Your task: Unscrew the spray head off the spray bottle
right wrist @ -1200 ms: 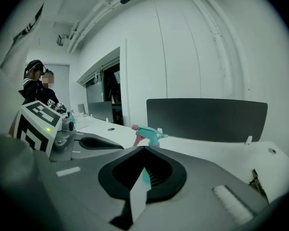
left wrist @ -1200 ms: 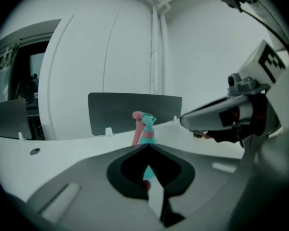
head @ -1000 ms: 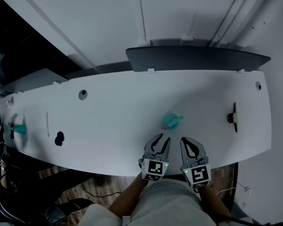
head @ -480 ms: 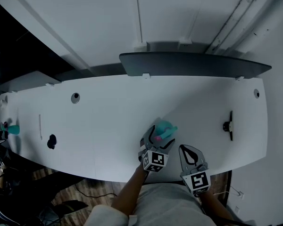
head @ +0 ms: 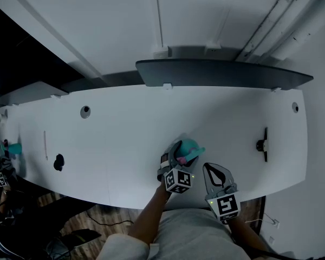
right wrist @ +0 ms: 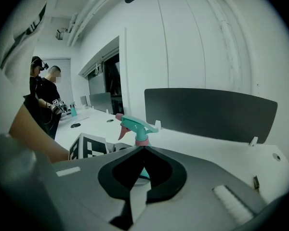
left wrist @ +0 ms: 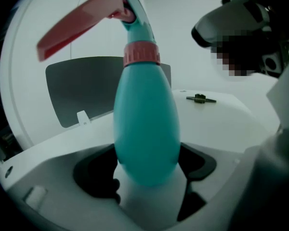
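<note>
The left gripper's [head: 179, 154] jaws have just been closing and hug the teal plastic spray bottle [head: 191, 146], bottom middle (hold tight). The right gripper's [head: 216, 168] shut, empty jaws should open for the pink-collared spray head [left wrist: 135, 28].

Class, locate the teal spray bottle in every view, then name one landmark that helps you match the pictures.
Head view: spray bottle, lower centre, near the table's front edge.
Left gripper view: spray bottle fills the centre, close up.
Right gripper view: spray bottle, small, centre-left.
Shared landmark: dark divider panel along the table's far edge.
</note>
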Available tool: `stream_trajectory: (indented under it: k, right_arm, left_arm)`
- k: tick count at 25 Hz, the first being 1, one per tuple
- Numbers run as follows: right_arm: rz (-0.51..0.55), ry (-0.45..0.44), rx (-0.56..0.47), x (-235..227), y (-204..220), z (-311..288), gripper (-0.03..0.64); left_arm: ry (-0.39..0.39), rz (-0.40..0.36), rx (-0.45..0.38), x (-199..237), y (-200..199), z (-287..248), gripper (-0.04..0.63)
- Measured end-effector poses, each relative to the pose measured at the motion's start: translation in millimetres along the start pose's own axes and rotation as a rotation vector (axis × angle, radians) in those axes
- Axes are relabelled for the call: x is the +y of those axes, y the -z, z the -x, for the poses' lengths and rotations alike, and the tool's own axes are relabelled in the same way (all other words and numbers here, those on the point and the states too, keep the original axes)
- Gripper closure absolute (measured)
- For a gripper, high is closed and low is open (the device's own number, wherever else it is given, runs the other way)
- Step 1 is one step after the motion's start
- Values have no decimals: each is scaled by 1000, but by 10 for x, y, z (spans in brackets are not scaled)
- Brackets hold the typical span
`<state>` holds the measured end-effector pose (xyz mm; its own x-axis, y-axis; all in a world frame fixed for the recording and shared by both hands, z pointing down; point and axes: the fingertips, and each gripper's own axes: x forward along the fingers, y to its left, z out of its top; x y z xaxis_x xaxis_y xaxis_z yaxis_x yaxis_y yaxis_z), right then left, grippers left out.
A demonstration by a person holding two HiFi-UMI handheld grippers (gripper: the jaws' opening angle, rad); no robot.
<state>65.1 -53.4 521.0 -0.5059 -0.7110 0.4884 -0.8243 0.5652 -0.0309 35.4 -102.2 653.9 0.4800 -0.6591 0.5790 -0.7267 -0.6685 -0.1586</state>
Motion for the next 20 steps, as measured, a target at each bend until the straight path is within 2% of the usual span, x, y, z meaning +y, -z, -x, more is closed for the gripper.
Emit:
stream_trajectory:
  k: [4, 8, 11, 14, 15, 16, 17, 20]
  right_arm:
    - [6, -18, 4, 43, -79, -84, 615]
    - [-9, -42, 14, 85, -163, -157, 615]
    - [-75, -90, 35, 143, -228, -139, 615]
    - [-234, -178, 8, 264, -366, -122, 614]
    - [-294, -213, -4, 317, -420, -121, 582]
    - [-351, -252, -16, 376, -473, -117, 456]
    - [-403, -291, -29, 435, -526, -103, 393]
    - [-541, -384, -71, 553, -669, 3, 354]
  left_arm:
    - [-35, 56, -34, 70, -140, 100, 209]
    - [-97, 54, -101, 230, -431, 321, 209]
    - [-176, 1, -133, 388, -655, 568, 209]
    - [-285, -102, -103, 613, -689, 776, 209]
    - [-319, -137, -87, 687, -670, 819, 210]
    - [-349, -171, -71, 753, -650, 857, 210]
    - [-377, -205, -57, 811, -635, 895, 210]
    - [-443, -275, -29, 949, -574, 981, 210]
